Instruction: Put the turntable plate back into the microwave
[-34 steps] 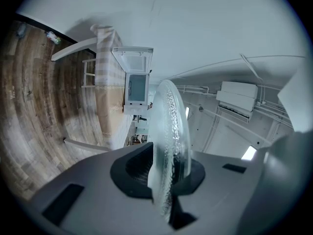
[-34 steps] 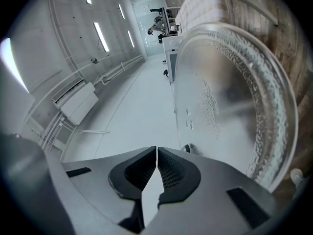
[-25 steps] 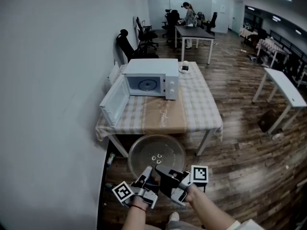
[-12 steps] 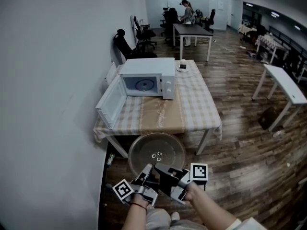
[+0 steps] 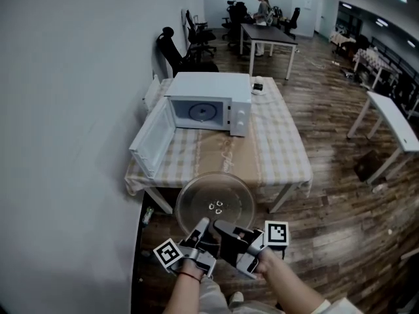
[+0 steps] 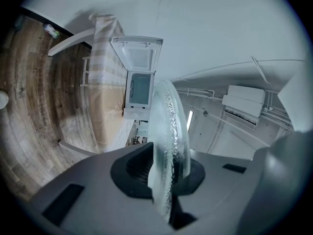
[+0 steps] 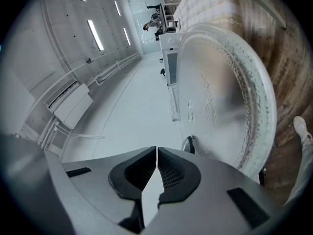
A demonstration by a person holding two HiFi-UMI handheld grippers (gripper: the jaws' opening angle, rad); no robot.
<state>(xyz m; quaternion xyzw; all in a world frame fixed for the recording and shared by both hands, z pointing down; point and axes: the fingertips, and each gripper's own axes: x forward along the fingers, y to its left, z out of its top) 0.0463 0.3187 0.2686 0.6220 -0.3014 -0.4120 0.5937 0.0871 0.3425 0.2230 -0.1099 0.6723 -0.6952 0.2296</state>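
Worryingly, only the left gripper pinches the rim of the turntable plate, held short of the open microwave, with the right gripper shut empty beside it, so the glass could slip.

No readable words, brands or numbers anywhere. Only black-and-white square code pattern on marker of left gripper, at 7 o'clock in head view, and same kind of pattern on marker of right gripper, at 5 o'clock; blocks only, no letters or digits. Faint cursive-looking print on brown table runner, just about 12 o'clock of frame centre, too small to read. Same print seen again on runner in left gripper view at 9 o'clock, also illegible
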